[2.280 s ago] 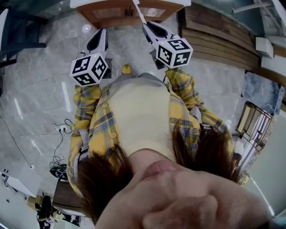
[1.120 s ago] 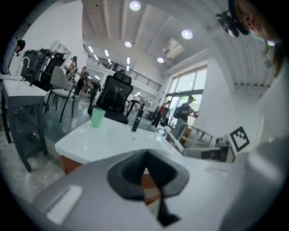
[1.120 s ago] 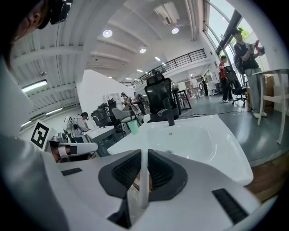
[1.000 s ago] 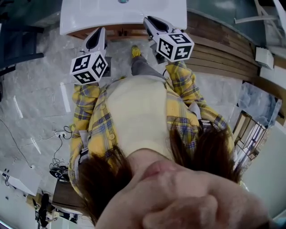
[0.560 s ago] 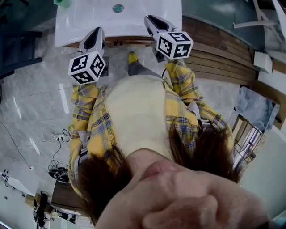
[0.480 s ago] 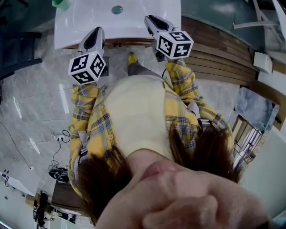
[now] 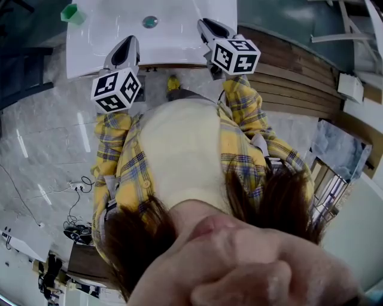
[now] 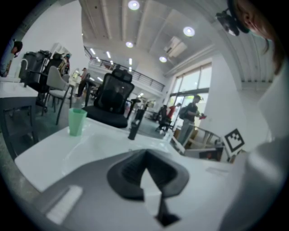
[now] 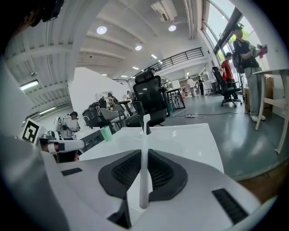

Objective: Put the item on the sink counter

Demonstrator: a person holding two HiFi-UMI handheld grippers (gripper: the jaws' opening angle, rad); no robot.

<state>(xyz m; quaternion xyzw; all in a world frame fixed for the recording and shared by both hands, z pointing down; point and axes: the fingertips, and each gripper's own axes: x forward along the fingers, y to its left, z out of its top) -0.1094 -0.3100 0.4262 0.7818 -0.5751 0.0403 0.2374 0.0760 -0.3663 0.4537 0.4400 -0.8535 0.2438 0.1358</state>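
Stick: white, thin, straight. Pinched between the two dark ribbed pads of the right gripper; stands upright along the jaws, its far end reaching past the pad tips. Held over the near right part of the counter, not lying on it. The head view does not show it against the white surface.

Right gripper: jaws closed onto the stick, one pad on each side. Its tip overlaps the counter's near right edge in the head view.

Left gripper: pads pressed together at the tips, nothing between them. Its tip sits at the counter's near edge, left of the middle.

Sink counter: white, glossy, with a shallow basin and a round drain near the middle.

Cup: green, upright, at the counter's far left corner, well apart from both grippers.

Faucet: dark, upright, at the far edge of the basin.

Office chair: black, high-backed, beyond the counter's far edge.

Person: yellow plaid shirt over a pale top, one gripper in each hand, standing at the counter's near edge.
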